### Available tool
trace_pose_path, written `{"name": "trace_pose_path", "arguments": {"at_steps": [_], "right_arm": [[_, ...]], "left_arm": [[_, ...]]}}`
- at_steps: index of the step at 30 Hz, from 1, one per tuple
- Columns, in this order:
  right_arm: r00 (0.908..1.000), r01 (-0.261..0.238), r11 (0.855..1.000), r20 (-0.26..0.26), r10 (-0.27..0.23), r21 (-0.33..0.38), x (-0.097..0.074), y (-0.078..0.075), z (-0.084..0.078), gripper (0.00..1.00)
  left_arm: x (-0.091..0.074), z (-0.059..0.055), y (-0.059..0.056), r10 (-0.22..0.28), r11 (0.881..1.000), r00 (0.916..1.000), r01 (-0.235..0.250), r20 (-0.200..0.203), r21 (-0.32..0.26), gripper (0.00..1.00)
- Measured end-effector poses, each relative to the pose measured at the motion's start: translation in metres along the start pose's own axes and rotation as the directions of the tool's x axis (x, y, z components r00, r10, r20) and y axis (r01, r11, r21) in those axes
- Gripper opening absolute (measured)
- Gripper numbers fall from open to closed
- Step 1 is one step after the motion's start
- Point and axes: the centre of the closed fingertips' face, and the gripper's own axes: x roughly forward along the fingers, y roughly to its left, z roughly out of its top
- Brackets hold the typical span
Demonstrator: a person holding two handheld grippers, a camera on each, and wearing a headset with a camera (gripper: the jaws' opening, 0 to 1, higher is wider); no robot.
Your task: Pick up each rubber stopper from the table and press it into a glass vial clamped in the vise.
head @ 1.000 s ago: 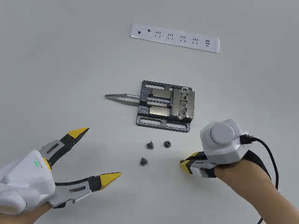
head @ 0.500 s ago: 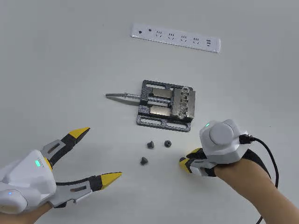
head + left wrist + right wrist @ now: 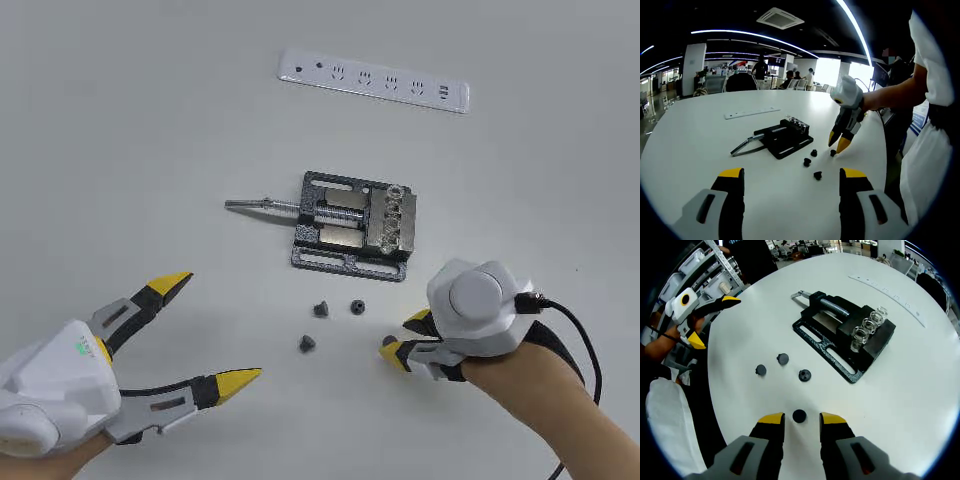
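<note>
A dark vise [image 3: 345,232] holds a row of clear glass vials [image 3: 393,216] upright in its jaws. Three dark rubber stoppers [image 3: 321,309] [image 3: 358,306] [image 3: 307,344] lie on the white table just in front of it. In the right gripper view, a fourth stopper [image 3: 799,415] lies on the table between the tips of my right gripper [image 3: 801,419], which is open with a gap on both sides. The same gripper [image 3: 402,336] is low at the right in the head view. My left gripper [image 3: 210,330] is wide open at the lower left, holding nothing.
A white power strip [image 3: 373,81] lies at the far side of the table, behind the vise. The vise's handle [image 3: 262,206] sticks out to the left. A black cable [image 3: 575,330] runs from the right gripper. The left gripper view includes people and chairs far behind the table.
My right gripper has edged slightly left, and its jaws stand a little wider apart. The left gripper, the vise and the three loose stoppers have stayed put.
</note>
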Motion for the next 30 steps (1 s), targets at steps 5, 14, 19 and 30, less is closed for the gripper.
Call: {"name": "trace_pose_path", "arguments": {"at_steps": [5, 14, 19, 30], "right_arm": [[0.9998, 0.004, 0.998, -0.02, -0.005, -0.058, 0.0, 0.003, -0.004, 0.26], [0.9993, 0.009, 0.985, -0.033, -0.015, -0.17, -0.004, 0.013, -0.005, 0.2], [0.9989, 0.021, 0.971, -0.036, -0.03, -0.237, -0.008, 0.014, -0.003, 0.17], [0.9951, 0.032, 0.92, -0.074, -0.065, -0.39, -0.007, 0.012, -0.002, 0.15]], "left_arm": [[-0.001, 0.0, 0.0, 0.0, 1.0, 1.0, 0.0, 0.001, 0.001, 0.76], [-0.003, -0.003, -0.003, -0.001, 1.0, 1.0, 0.001, 0.003, 0.0, 0.76], [-0.004, -0.003, -0.004, 0.001, 1.0, 1.0, -0.001, 0.008, 0.001, 0.76], [-0.008, -0.007, -0.007, 0.004, 1.0, 0.9999, -0.004, 0.012, -0.002, 0.76]]}}
